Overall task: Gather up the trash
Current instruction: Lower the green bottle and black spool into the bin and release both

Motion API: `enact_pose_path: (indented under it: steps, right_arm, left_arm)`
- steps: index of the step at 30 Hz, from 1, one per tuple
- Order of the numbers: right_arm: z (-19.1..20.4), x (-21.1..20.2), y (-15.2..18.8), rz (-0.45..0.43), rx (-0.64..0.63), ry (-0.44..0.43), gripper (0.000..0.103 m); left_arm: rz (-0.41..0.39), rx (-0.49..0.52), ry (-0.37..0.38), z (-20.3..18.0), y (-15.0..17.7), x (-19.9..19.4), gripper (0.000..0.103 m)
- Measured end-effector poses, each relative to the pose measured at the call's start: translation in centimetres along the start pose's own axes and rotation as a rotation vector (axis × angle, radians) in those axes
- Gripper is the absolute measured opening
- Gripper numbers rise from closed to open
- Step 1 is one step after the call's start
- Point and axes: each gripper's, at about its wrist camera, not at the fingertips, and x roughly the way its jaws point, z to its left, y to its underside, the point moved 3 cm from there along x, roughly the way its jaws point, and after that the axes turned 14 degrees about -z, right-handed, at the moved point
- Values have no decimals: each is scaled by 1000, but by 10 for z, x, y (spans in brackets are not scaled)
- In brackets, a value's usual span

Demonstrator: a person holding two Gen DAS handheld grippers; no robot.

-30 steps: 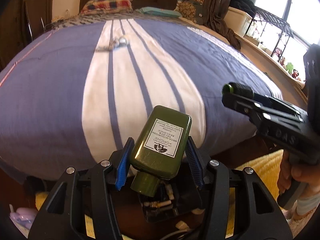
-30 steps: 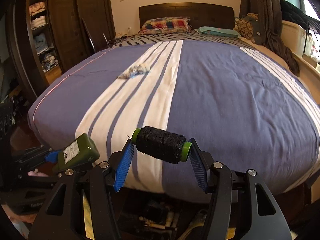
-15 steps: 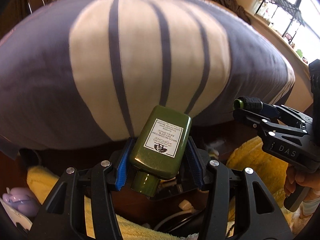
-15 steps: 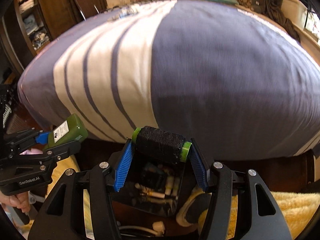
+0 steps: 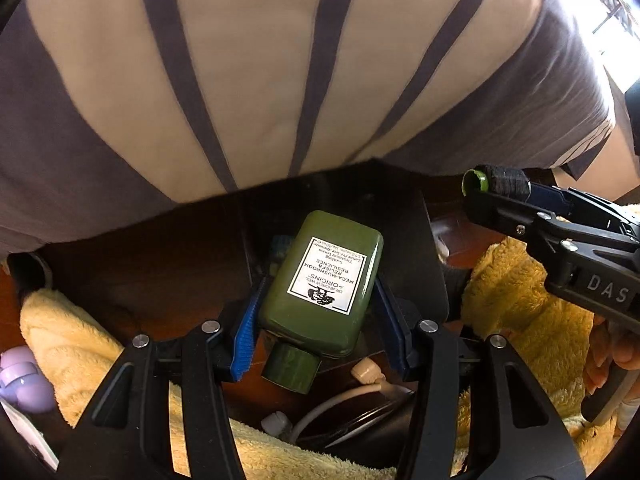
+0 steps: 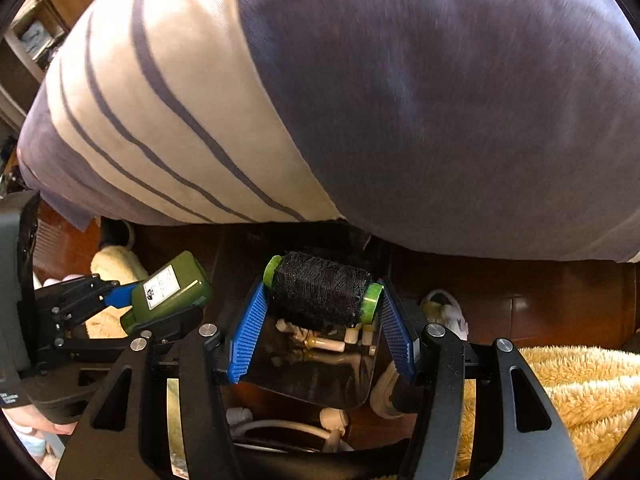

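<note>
We have both pieces in hand: left gripper (image 5: 320,312) clamps the bottle (image 5: 322,266), right gripper (image 6: 322,320) clamps the spool (image 6: 322,294), the bin (image 6: 316,368) at 6 o'clock. Dropping remains.

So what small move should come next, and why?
Probably lower both grippers a little toward the dark bin and then open. The left gripper holds the green bottle and the right gripper the spool, both just above its opening.
</note>
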Motion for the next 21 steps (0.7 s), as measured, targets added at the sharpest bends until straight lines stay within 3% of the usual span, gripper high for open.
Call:
enact_pose_path:
  steps: [7,10,21]
  right_arm:
    - [5,11,2,38,5,-14,59]
    - [1,10,0,32,9,-14,64]
    - [-9,-18,-14,-59,43,27,80]
  left_arm:
    - [40,-11,16,-4,-6,13,50]
    - [42,-15,6,-4,-7,13,57]
    - [-54,-3,-54,8,-23,-26,72]
